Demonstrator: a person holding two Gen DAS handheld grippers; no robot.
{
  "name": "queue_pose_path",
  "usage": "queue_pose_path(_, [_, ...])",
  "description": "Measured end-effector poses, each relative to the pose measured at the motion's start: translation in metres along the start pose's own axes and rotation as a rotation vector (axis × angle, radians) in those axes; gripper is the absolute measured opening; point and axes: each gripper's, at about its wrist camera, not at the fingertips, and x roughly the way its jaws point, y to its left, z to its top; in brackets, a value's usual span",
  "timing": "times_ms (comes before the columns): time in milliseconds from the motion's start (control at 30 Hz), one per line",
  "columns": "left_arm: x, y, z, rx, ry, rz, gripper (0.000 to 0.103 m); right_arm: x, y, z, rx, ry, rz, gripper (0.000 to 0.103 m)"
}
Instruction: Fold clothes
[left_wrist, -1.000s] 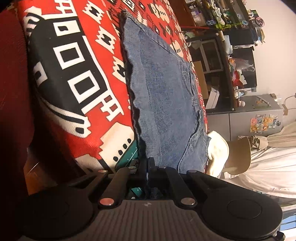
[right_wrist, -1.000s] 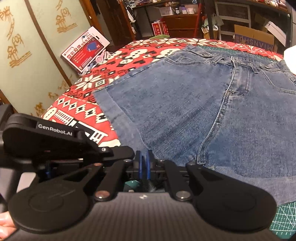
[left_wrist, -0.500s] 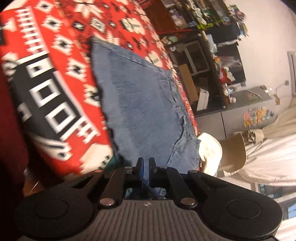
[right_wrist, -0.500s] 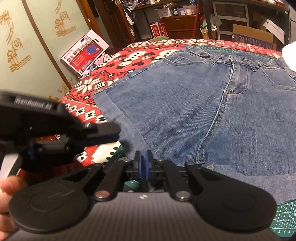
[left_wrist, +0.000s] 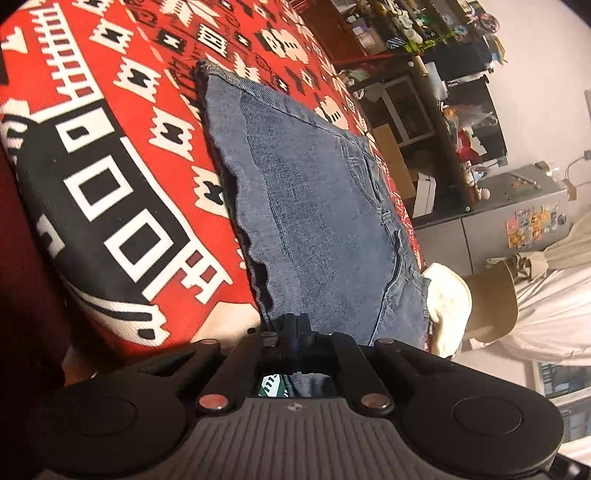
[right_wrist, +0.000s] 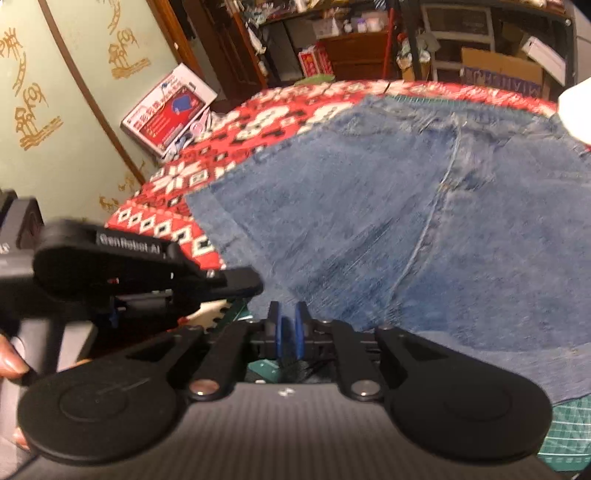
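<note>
1. A pair of denim shorts (right_wrist: 424, 229) is being shown spread flat on a red patterned blanket (right_wrist: 207, 173), with the waistband at the far side in the right wrist view.
2. In the left wrist view, the shorts (left_wrist: 314, 221) are being seen edge-on, with the rippled hem of one leg being lifted slightly off the blanket (left_wrist: 110, 166).
3. The left gripper (left_wrist: 295, 325) is being held with its fingers pressed together on the near hem of the shorts; denim is being seen passing between and beneath them.
4. The right gripper (right_wrist: 286, 328) is being held at the near edge of the shorts with its blue pads (right_wrist: 299, 332) slightly apart; whether cloth is being pinched there cannot be told, since the picture is blurred.
5. The left gripper (right_wrist: 236, 286) is also being seen from the right wrist view, just beside the right one, at the corner of the shorts' leg.
6. A green cutting mat (right_wrist: 565, 424) is being shown under the blanket's near edge.
7. A cream cloth (left_wrist: 447, 295) is being seen lying beside the waistband.
</note>
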Motion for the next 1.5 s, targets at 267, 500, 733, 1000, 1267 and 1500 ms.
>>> queue_pose_path(267, [-0.009, -0.017, -0.005, 0.096, 0.002, 0.025, 0.003, -0.064, -0.022, 0.0, 0.008, -0.098, -0.11, 0.03])
queue_pose_path(500, [-0.02, -0.06, -0.014, 0.354, -0.028, 0.041, 0.008, -0.101, -0.047, -0.02, -0.09, -0.09, -0.355, 0.065])
queue_pose_path(733, [-0.015, -0.106, -0.035, 0.62, -0.044, 0.063, 0.062, -0.137, -0.08, -0.032, -0.046, -0.144, -0.488, 0.098])
queue_pose_path(1000, [-0.012, -0.144, -0.063, 0.885, -0.155, 0.122, 0.099, -0.162, -0.096, -0.03, -0.04, -0.218, -0.586, 0.102])
queue_pose_path(1267, [-0.003, -0.153, -0.069, 0.968, -0.202, 0.165, 0.101, -0.153, -0.119, -0.032, 0.062, -0.207, -0.544, 0.102])
queue_pose_path(1500, [0.008, -0.145, -0.053, 0.985, -0.204, 0.209, 0.101, -0.138, -0.131, -0.037, 0.055, -0.219, -0.516, 0.102])
